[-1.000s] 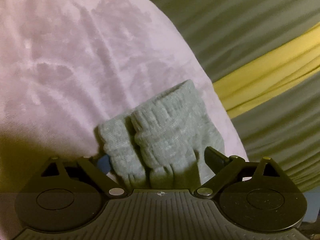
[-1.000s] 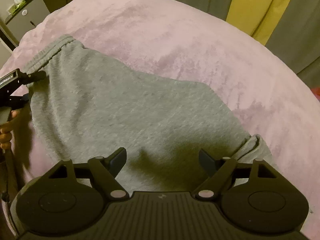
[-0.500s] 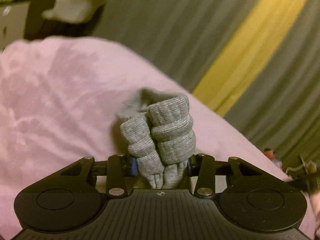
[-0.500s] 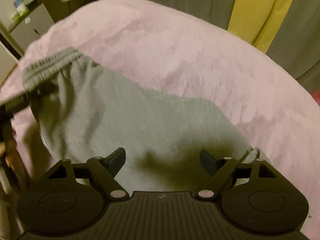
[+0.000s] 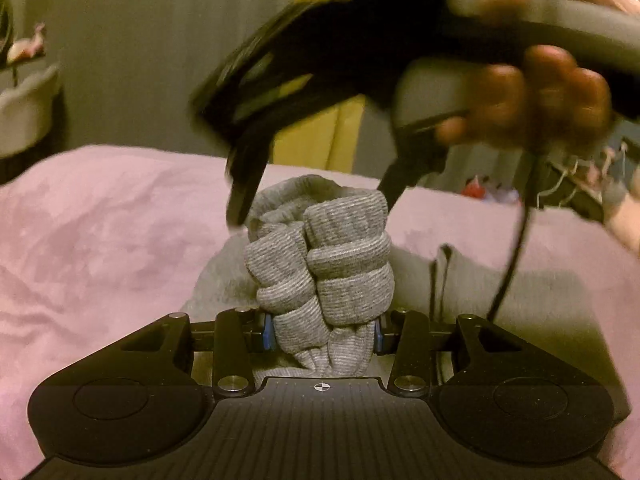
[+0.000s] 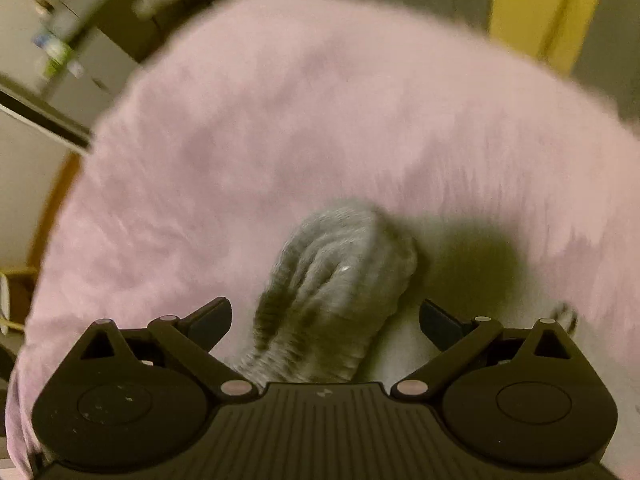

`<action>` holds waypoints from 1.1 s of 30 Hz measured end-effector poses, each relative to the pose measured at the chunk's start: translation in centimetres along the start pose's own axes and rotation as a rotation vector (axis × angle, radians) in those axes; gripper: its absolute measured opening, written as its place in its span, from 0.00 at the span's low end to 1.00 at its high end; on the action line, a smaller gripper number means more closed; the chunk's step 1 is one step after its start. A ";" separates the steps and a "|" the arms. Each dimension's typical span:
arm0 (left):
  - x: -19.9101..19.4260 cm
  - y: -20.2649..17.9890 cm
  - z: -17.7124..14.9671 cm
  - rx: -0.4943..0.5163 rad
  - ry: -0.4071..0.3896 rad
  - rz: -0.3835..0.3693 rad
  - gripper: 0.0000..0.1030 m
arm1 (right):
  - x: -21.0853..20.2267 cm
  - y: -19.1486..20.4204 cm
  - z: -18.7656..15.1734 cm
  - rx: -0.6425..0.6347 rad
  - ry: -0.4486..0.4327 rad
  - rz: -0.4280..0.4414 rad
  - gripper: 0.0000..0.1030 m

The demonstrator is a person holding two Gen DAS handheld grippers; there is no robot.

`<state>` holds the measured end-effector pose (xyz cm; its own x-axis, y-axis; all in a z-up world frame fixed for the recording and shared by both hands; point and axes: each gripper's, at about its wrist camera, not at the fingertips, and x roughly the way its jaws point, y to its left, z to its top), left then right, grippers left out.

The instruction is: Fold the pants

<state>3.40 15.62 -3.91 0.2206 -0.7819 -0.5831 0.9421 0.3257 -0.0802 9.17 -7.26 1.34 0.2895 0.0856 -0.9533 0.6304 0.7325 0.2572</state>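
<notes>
My left gripper (image 5: 322, 330) is shut on the bunched ribbed waistband (image 5: 320, 256) of the grey pants, held up over the pink bed cover (image 5: 100, 248). More grey pants cloth (image 5: 520, 292) lies flat on the cover behind it. The right gripper (image 5: 316, 196) hangs blurred just above the waistband, with a hand (image 5: 532, 96) on its grip. In the right wrist view the same waistband (image 6: 340, 280) rises between my right gripper's (image 6: 326, 316) fingers. Its jaws are opening and the pads stand apart from the cloth.
Grey and yellow curtains (image 5: 316, 148) hang behind the bed. A black cable (image 5: 512, 252) dangles from the right gripper. Small clutter (image 5: 480, 188) sits past the bed's far right edge. A pale cabinet (image 6: 80, 60) stands off the bed's upper left corner.
My left gripper closed on the waistband, lifted it and carried it across under the right gripper. The right gripper rose and spread wider; the flat pants no longer fill its view.
</notes>
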 end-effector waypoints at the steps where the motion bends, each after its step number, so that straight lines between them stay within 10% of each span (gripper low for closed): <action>1: 0.0 -0.5 -0.2 0.028 -0.001 0.005 0.44 | 0.9 -0.3 0.1 0.023 0.035 -0.019 0.97; 4: 0.5 -1.7 -0.3 0.091 0.018 0.011 0.44 | 3.5 -1.6 -0.5 0.081 0.119 -0.067 0.92; 5: 0.5 -1.8 -0.2 0.091 0.030 0.000 0.44 | 4.1 -2.1 -0.8 0.098 0.131 -0.046 0.82; 6: 0.4 -1.9 -0.1 0.082 0.033 -0.011 0.44 | 4.3 -2.5 -1.2 0.111 0.130 -0.033 0.49; 9: -0.2 -2.4 0.5 0.065 0.029 -0.057 0.45 | 3.2 -3.1 -2.5 0.083 0.074 -0.024 0.41; 23: 2.7 -17.5 1.0 0.254 0.083 -0.346 0.47 | -6.8 -18.6 -15.0 0.323 -0.235 0.054 0.38; 33: 7.1 -26.0 -4.1 0.464 0.249 -0.334 0.53 | -3.1 -28.2 -24.0 0.451 -0.299 0.063 0.38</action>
<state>-20.60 3.81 -9.25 -0.1175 -0.6357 -0.7629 0.9741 -0.2233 0.0361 -26.83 -11.94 -6.72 0.4875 -0.1240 -0.8643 0.8327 0.3637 0.4175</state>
